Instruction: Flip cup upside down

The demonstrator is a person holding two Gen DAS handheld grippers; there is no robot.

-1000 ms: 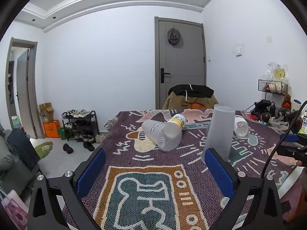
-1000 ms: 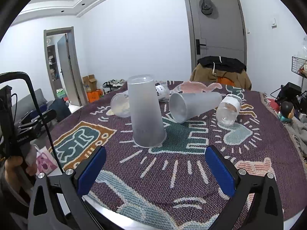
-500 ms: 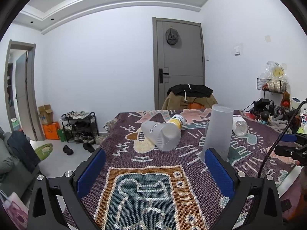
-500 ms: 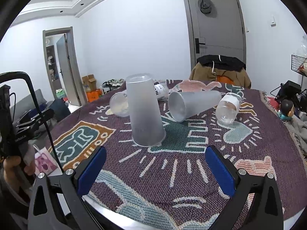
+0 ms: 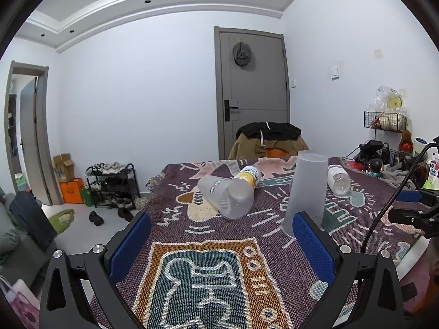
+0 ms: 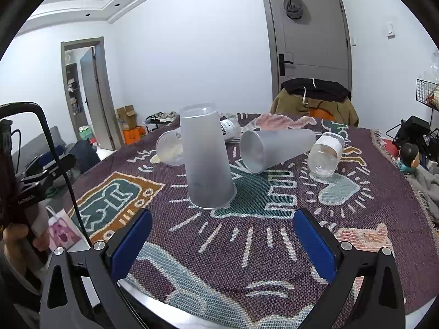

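Observation:
A tall frosted cup (image 6: pixel 205 159) stands upside down, mouth on the patterned cloth; it also shows in the left wrist view (image 5: pixel 306 192). A second frosted cup (image 6: pixel 274 150) lies on its side behind it, mouth towards me. A clear cup (image 6: pixel 168 148) lies on its side at the left; it shows in the left wrist view (image 5: pixel 227 197). My right gripper (image 6: pixel 222 241) is open and empty, well short of the standing cup. My left gripper (image 5: pixel 222 244) is open and empty, with the standing cup just past its right finger.
A clear jar with a white label (image 6: pixel 326 153) and a labelled bottle (image 5: pixel 248 176) lie on the cloth (image 6: pixel 274 233). A chair draped with clothes (image 6: pixel 315 98) stands behind the table. Clutter (image 5: pixel 384 161) sits at the right. The table edge (image 6: pixel 170 304) is near.
Both grippers have drifted slightly, so the views shifted a little. The cups, jar and bottle have not moved. Both grippers stay open.

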